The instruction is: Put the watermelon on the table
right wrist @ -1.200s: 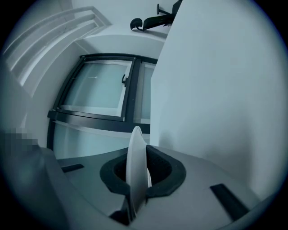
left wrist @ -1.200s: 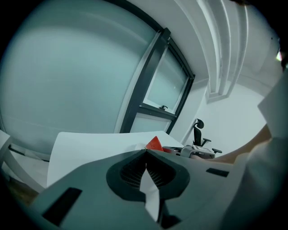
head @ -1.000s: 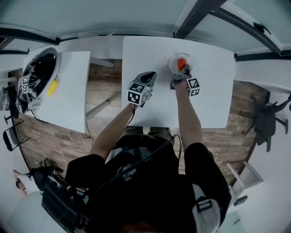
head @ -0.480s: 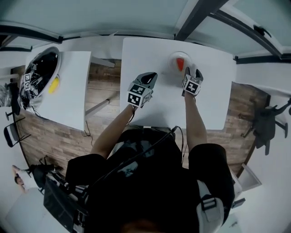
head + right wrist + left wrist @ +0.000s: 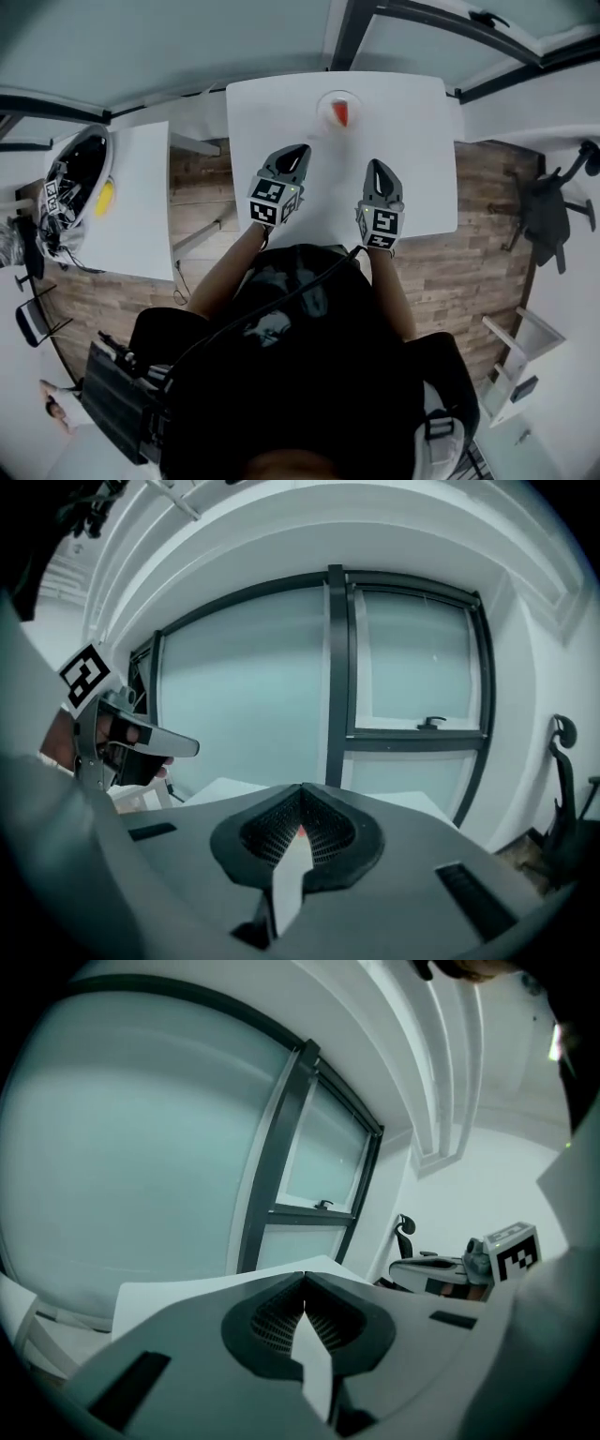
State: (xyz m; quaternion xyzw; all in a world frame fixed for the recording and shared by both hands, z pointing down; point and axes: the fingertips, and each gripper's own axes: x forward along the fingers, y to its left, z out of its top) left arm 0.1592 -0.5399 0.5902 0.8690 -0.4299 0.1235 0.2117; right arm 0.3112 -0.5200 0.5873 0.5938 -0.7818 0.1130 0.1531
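Head view, looking steeply down: a white table (image 5: 422, 141) stands below a wall of windows. A red wedge of watermelon (image 5: 339, 112) lies on a small round dish (image 5: 321, 101) near the table's far edge, about midway along that edge. The left gripper (image 5: 298, 152) and the right gripper (image 5: 374, 169) hover over the table's near half, pointing toward its far edge. Both are well apart from the watermelon. Left gripper view: the two jaws are pressed together at their tips with nothing between them, and the table's white top shows beyond. Right gripper view: the jaws likewise meet at the tips and grip nothing. A small red speck shows through the slit lower down; it is probably the watermelon farther along the table, not something held. Judged from this, the watermelon rests where the task wants it, on the table by way of the dish, and both grippers are empty. Whether it should lie on the bare top instead, the pictures do not settle.
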